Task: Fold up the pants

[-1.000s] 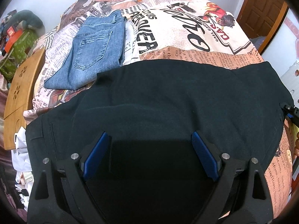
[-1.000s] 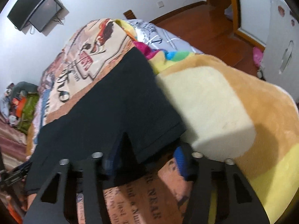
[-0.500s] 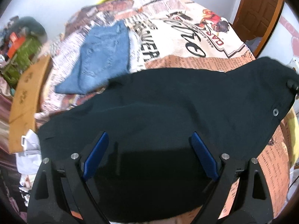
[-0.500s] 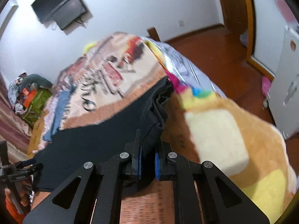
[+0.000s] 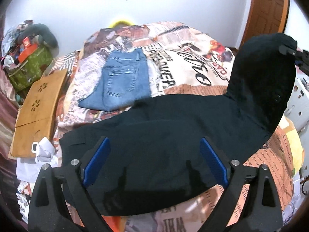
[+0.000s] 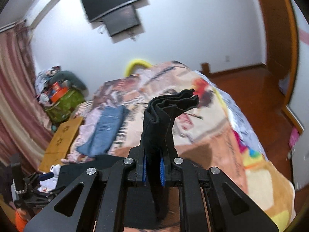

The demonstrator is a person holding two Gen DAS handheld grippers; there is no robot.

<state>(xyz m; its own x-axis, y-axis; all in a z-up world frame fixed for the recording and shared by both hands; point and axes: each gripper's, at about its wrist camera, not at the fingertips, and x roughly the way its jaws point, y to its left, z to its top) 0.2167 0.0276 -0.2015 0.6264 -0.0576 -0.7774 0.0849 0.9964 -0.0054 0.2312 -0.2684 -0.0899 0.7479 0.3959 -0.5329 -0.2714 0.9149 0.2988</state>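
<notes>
- Right tongs (image 6: pixel 153 171): clamped on a bunched end of the black pants (image 5: pixel 164 145). We see fabric pinched between the blue pads (image 6: pixel 143 171), and a crumpled wad sticks up past the tips.
- In the left wrist view the right tongs sit at the far right edge, holding that end of the pants up off the bed (image 5: pixel 183 44). The fabric rises in a tall hump there.
- Left tongs (image 5: pixel 154 161): spread wide, nothing between the pads. We see them hovering over the near edge of the pants, angled down at the bed; whether they touch the cloth we cannot tell.
- Pants location: spread across the near part of the bed on the newspaper-print cover, left end flat, right end raised.
- Count, garments: one pair of black pants, plus one pair of blue jeans (image 5: pixel 121 81) lying folded farther back on the bed, apart from the black pair.
- Count, tongs: two, each with two blue pads.
- Other items: one wooden board (image 5: pixel 38 112) at the left side of the bed, one green bag (image 5: pixel 29 67) with clutter on top beyond it, some white cloth (image 5: pixel 44 150) below the board.
- Wall: two dark screens (image 6: pixel 115 11), one beneath the other. One wooden door (image 5: pixel 270 13) at right.
</notes>
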